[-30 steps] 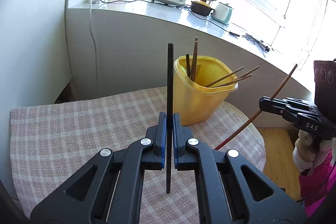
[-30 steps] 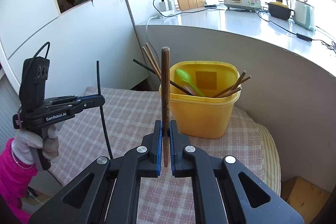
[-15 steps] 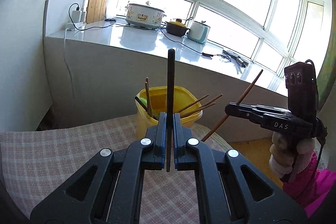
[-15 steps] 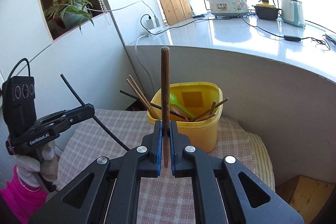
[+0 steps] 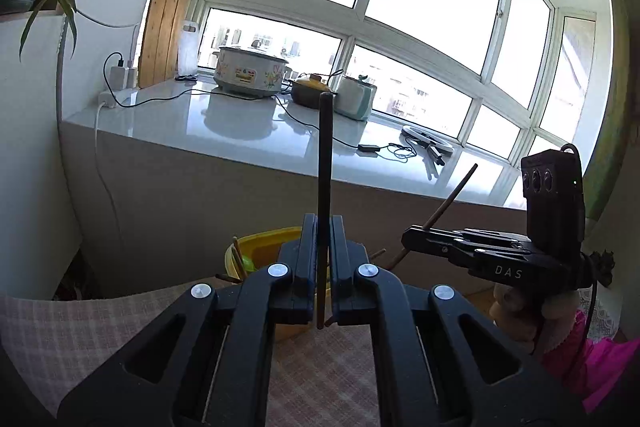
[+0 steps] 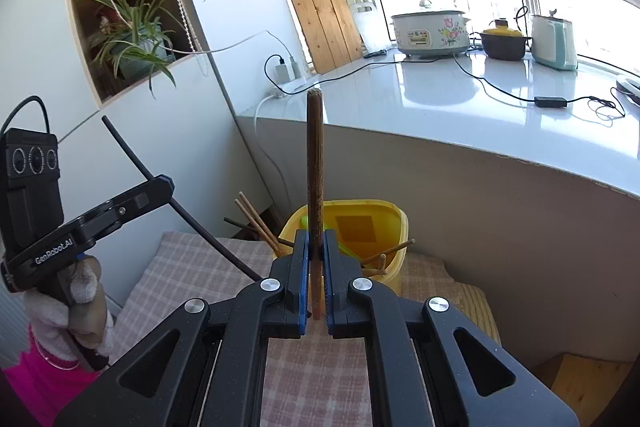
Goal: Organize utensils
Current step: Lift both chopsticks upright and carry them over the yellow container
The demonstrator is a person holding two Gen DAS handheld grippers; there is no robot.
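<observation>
My left gripper (image 5: 322, 259) is shut on a black chopstick (image 5: 323, 163) that stands upright between its jaws; it also shows in the right wrist view (image 6: 160, 183), tilted. My right gripper (image 6: 315, 259) is shut on a brown wooden chopstick (image 6: 314, 163), also seen in the left wrist view (image 5: 448, 201). A yellow tub (image 6: 372, 227) on the checked cloth holds several wooden chopsticks (image 6: 256, 221) and a green spoon. Both grippers are raised above and in front of the tub (image 5: 260, 247).
A checked cloth (image 6: 188, 267) covers the round table. Behind the tub a white counter (image 6: 460, 107) carries a rice cooker (image 6: 430, 31), a brown pot, a kettle and cables. A wall shelf with a plant (image 6: 132, 43) is at the left.
Both grippers have lifted and tilted upward with their chopsticks. The tub has dropped low in both views and the window fills more of the left view.
</observation>
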